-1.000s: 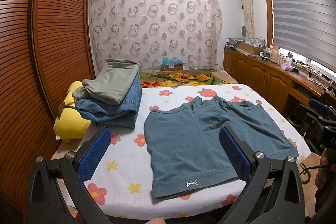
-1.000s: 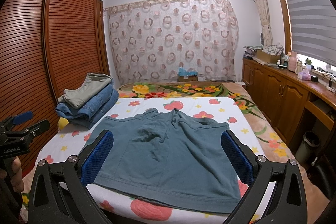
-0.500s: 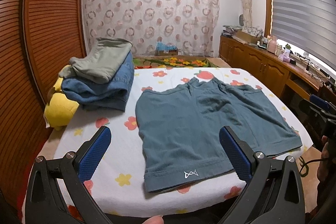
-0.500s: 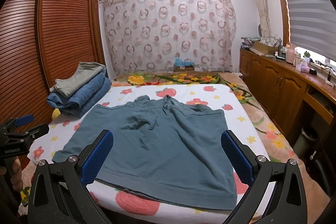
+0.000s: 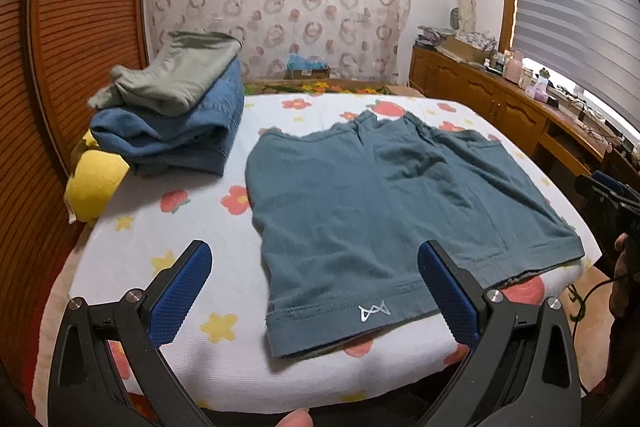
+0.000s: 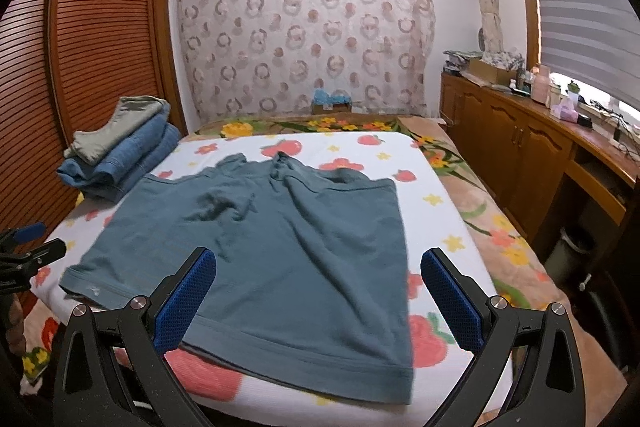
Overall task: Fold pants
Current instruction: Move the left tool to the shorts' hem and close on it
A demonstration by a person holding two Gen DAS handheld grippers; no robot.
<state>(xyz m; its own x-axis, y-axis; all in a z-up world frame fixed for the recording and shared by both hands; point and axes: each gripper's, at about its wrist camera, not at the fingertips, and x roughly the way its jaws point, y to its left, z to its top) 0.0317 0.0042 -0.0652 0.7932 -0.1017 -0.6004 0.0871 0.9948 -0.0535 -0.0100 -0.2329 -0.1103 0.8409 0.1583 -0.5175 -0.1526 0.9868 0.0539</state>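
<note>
Both grippers have come lower and closer to the near edge of the bed (image 5: 224, 379) since the earlier frames. From the left wrist view, the left gripper (image 5: 314, 291) has its jaws wide apart and empty, above the hem with the small white logo (image 5: 374, 311) of the teal shorts (image 5: 360, 203), which lie flat and unfolded at the near edge; a stack of folded clothes (image 5: 172, 119) sits at the far left corner. From the right wrist view, the right gripper (image 6: 318, 295) is also spread open, holding nothing, over the right leg hem. I judge that gripping the hems comes next.
</note>
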